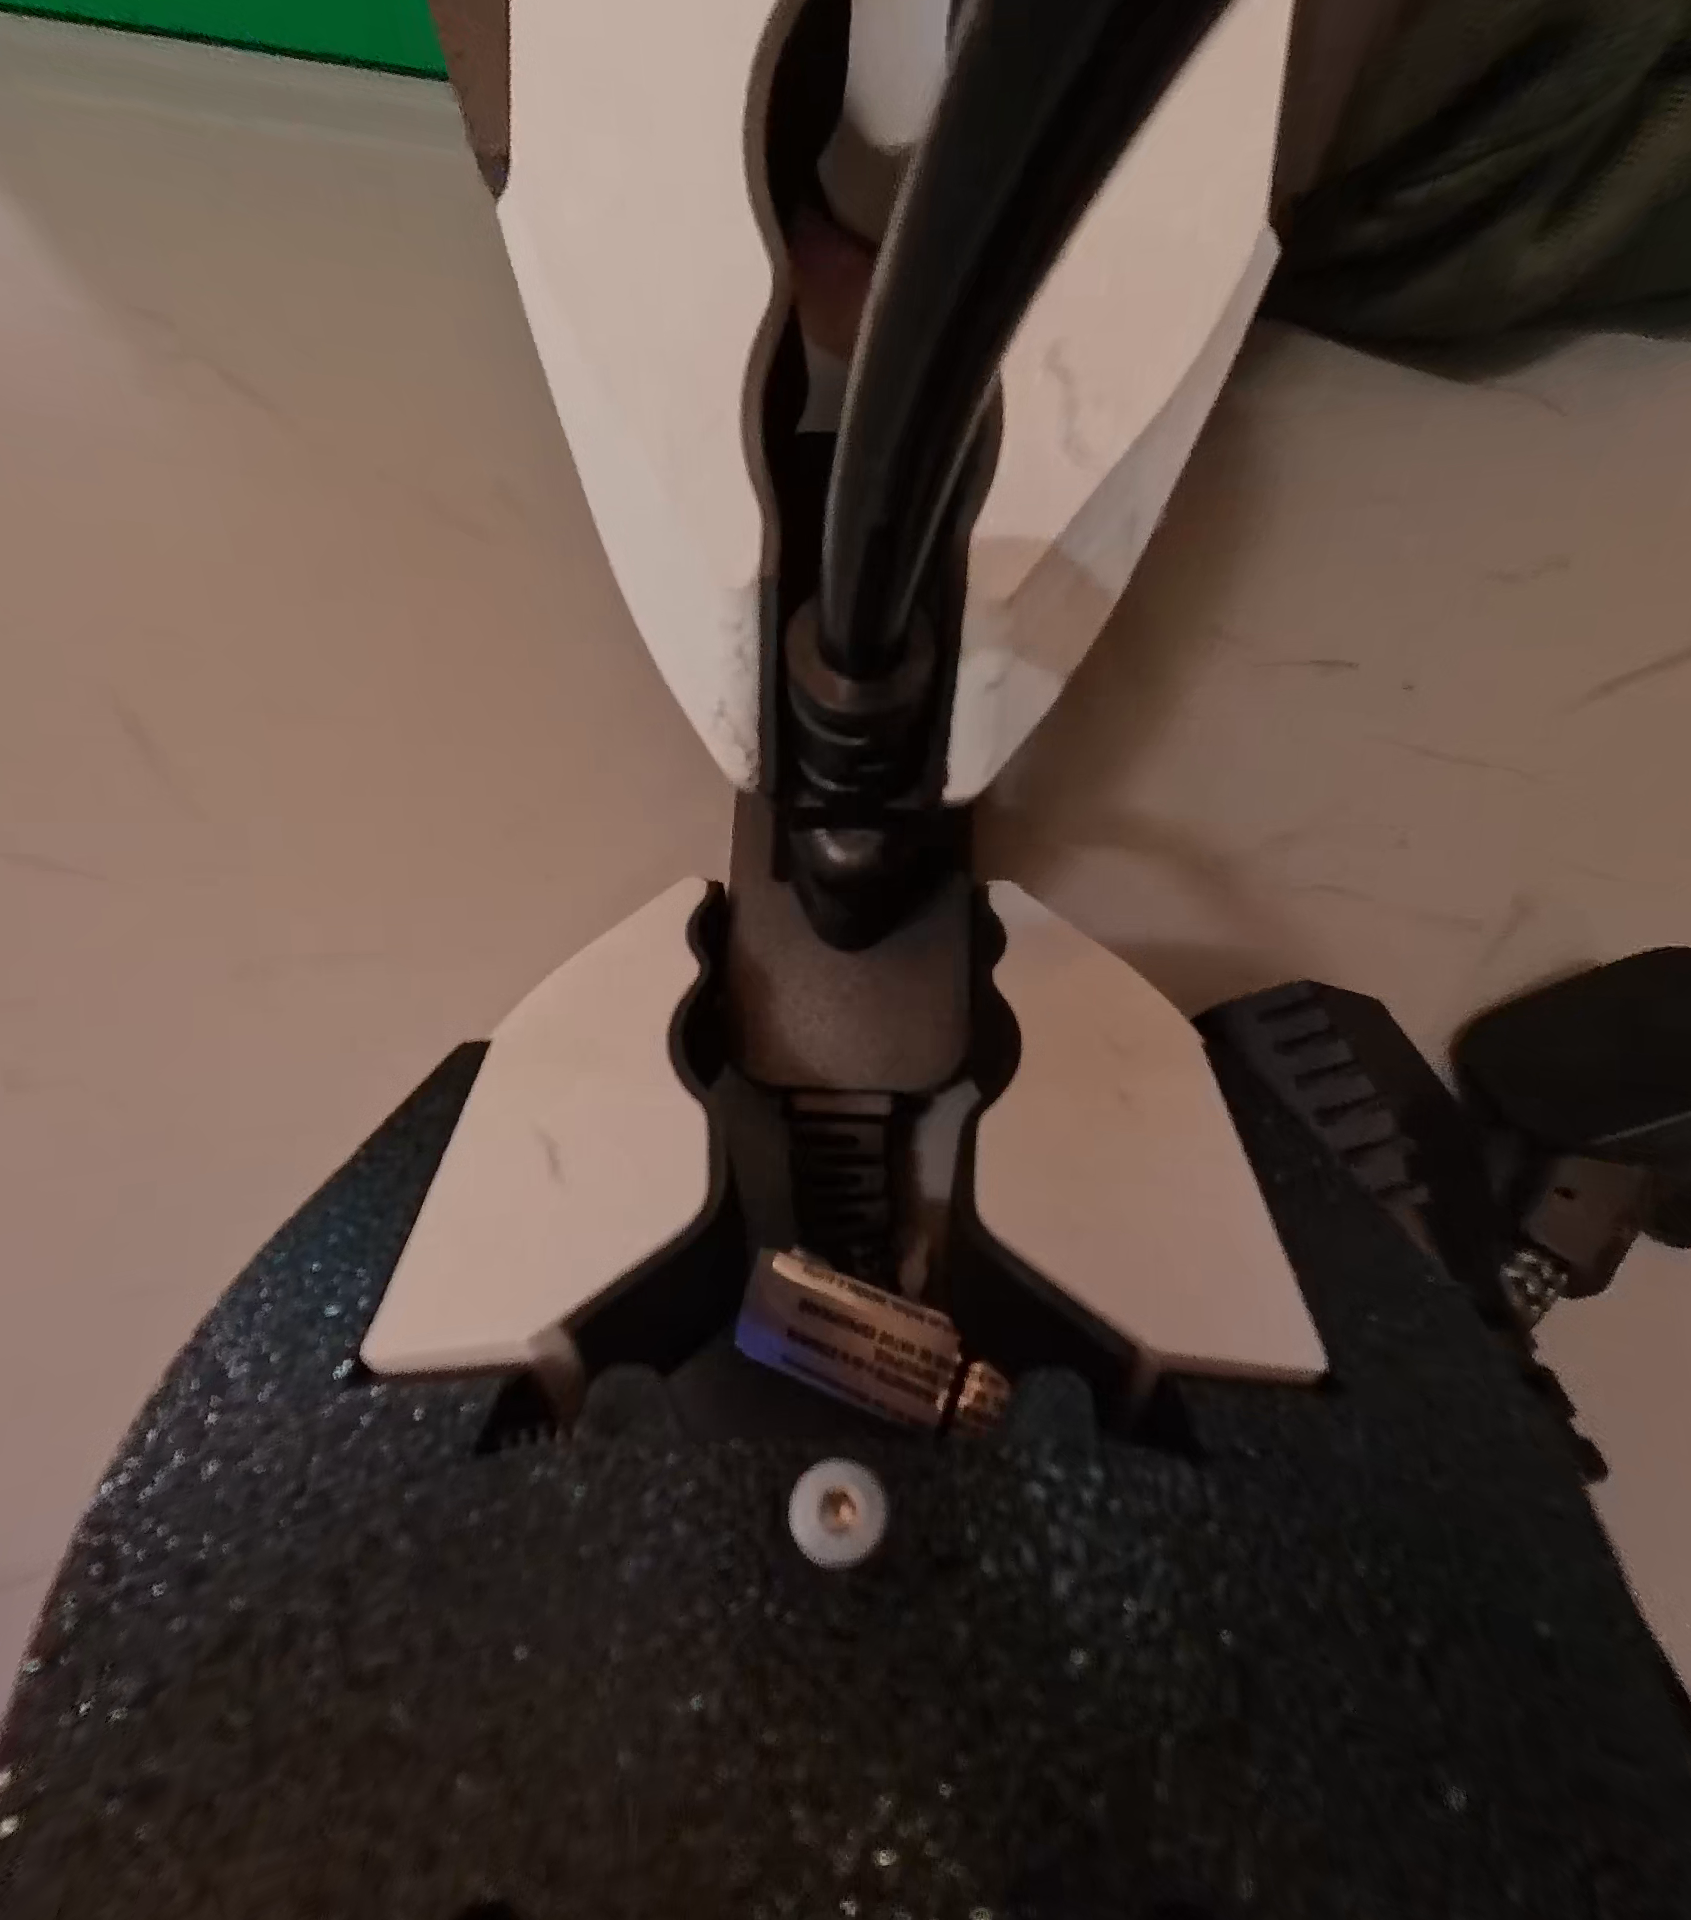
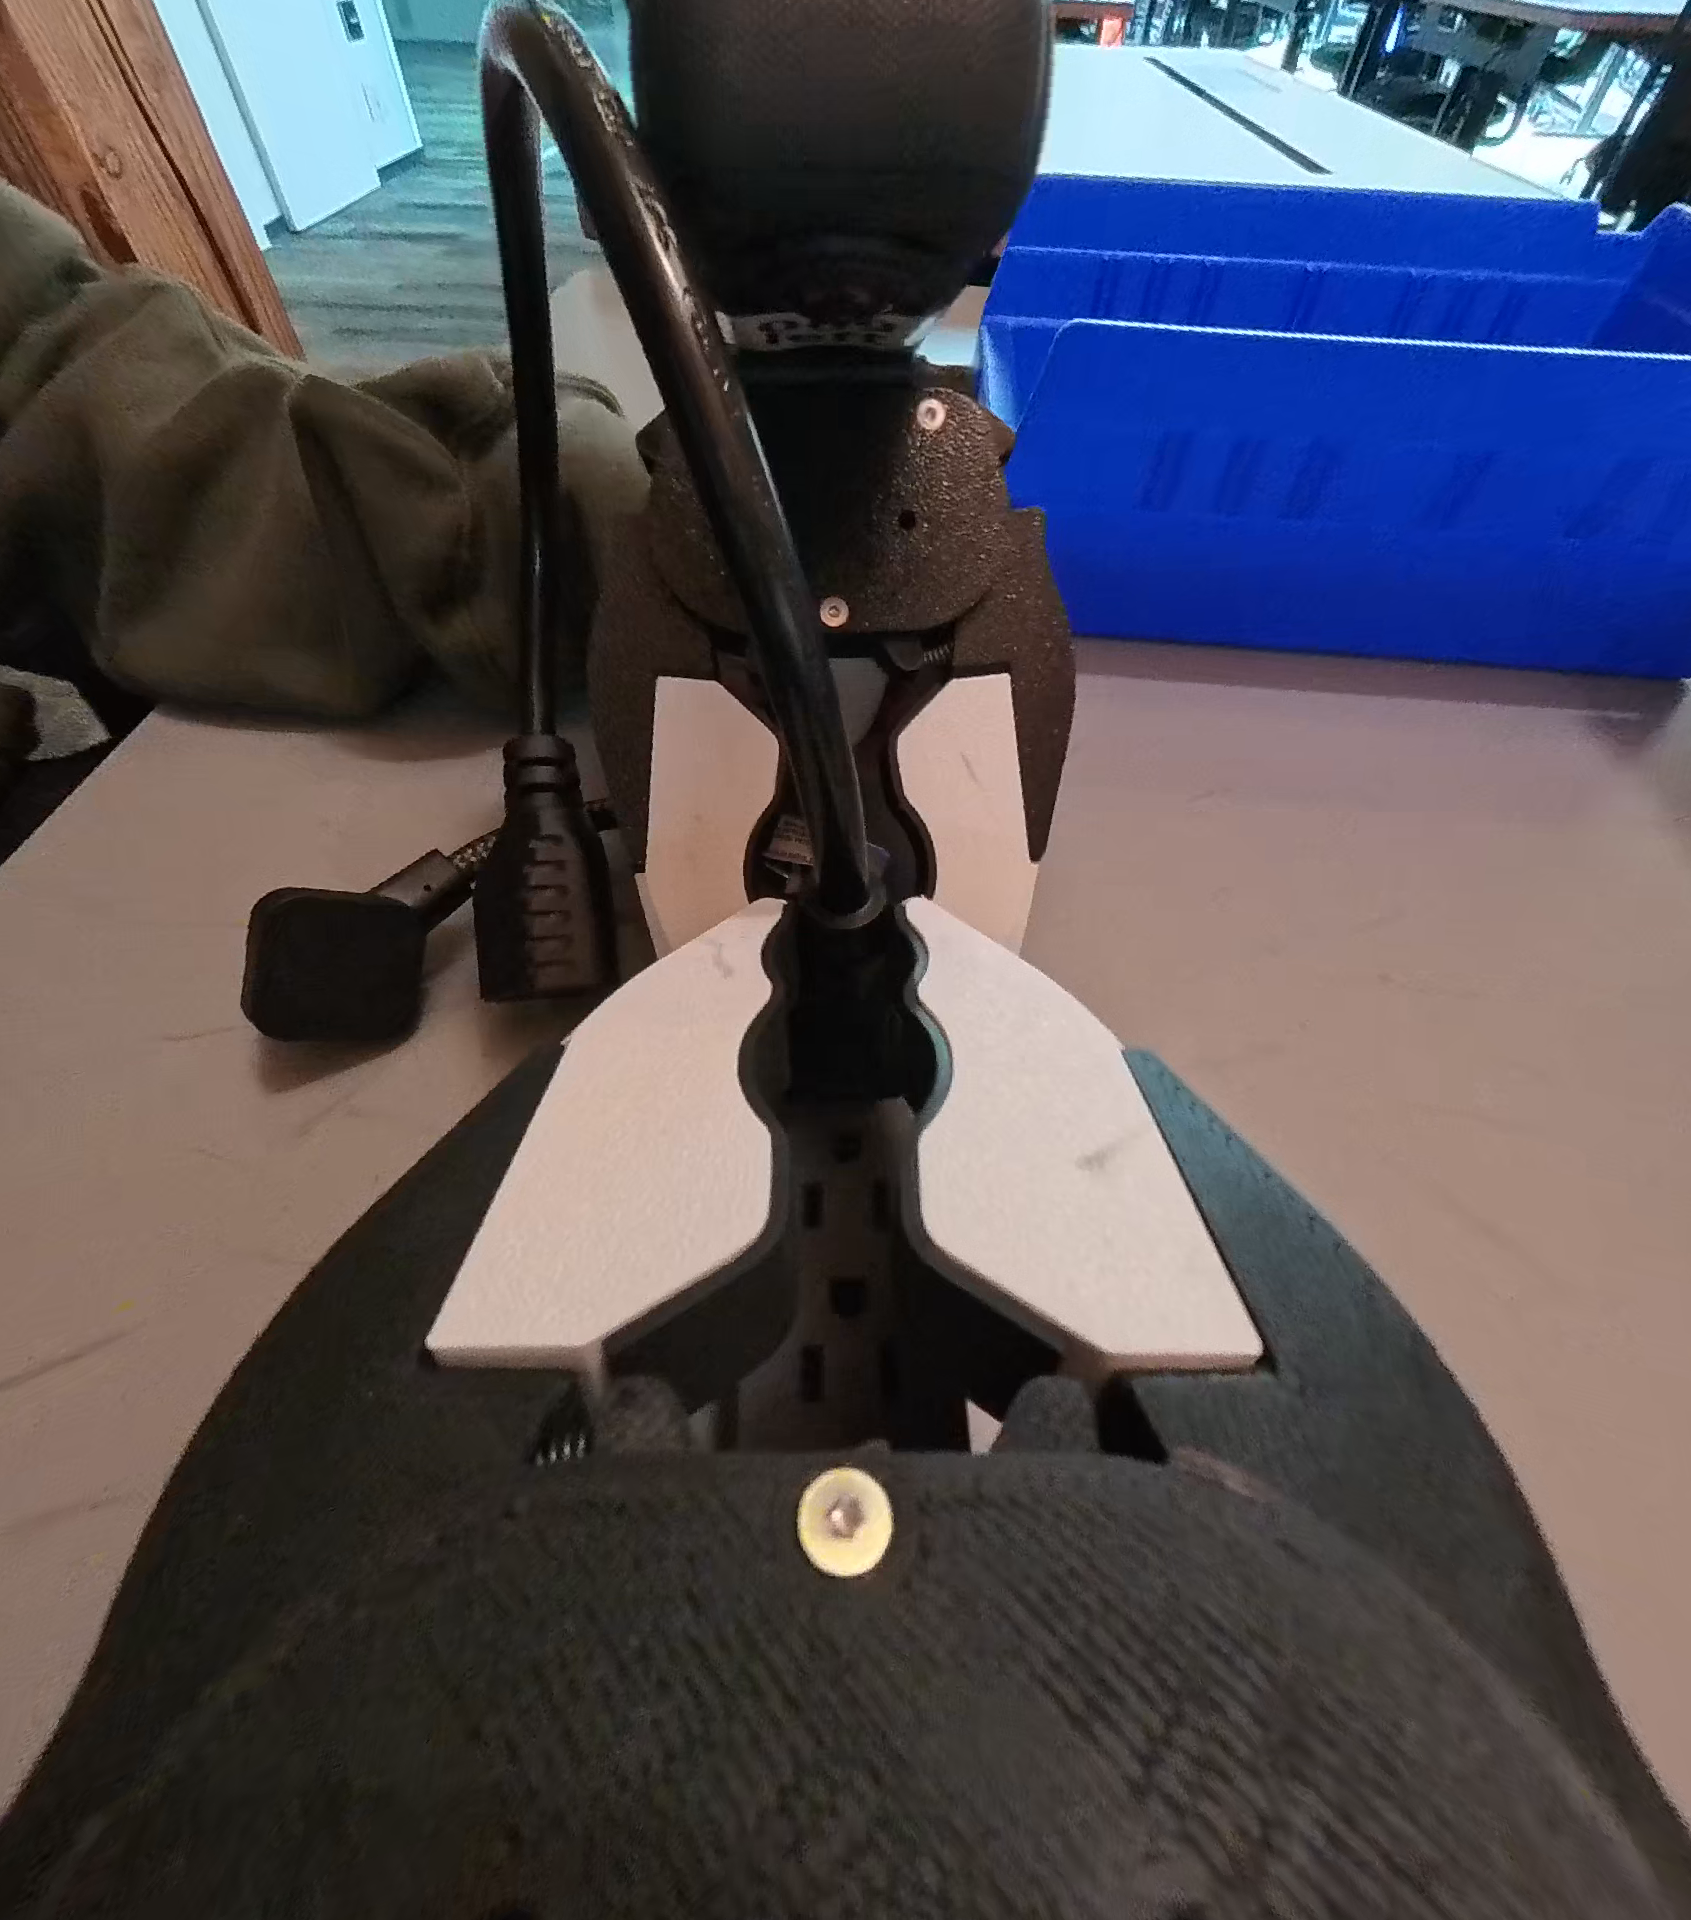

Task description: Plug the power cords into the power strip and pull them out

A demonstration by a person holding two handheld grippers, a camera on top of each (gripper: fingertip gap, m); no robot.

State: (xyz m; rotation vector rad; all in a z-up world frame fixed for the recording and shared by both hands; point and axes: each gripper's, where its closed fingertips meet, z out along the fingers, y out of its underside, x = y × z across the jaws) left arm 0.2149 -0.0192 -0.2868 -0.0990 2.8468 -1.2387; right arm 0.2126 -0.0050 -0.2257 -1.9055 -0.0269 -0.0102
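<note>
Black plug [image 2: 846,997] pinched in the right gripper [image 2: 846,1023], seated in the power strip [image 1: 841,1013] clamped by the left gripper [image 1: 846,997]. Likely pull-out step: draw the plug straight out.

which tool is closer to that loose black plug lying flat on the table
Left. The left tool sits just beside the loose plug; the right tool faces it from farther off, across the left tool.

A pale, scuffed tabletop [image 2: 1392,935] carries a blue plastic bin [image 2: 1392,488] along its far edge. Well to the left of the bin lie a loose black cord connector [image 2: 545,914] and, touching it, a squat black plug [image 2: 327,961]. Olive-green fabric [image 2: 197,499] drapes over the tabletop's edge, farther left of the bin.
</note>
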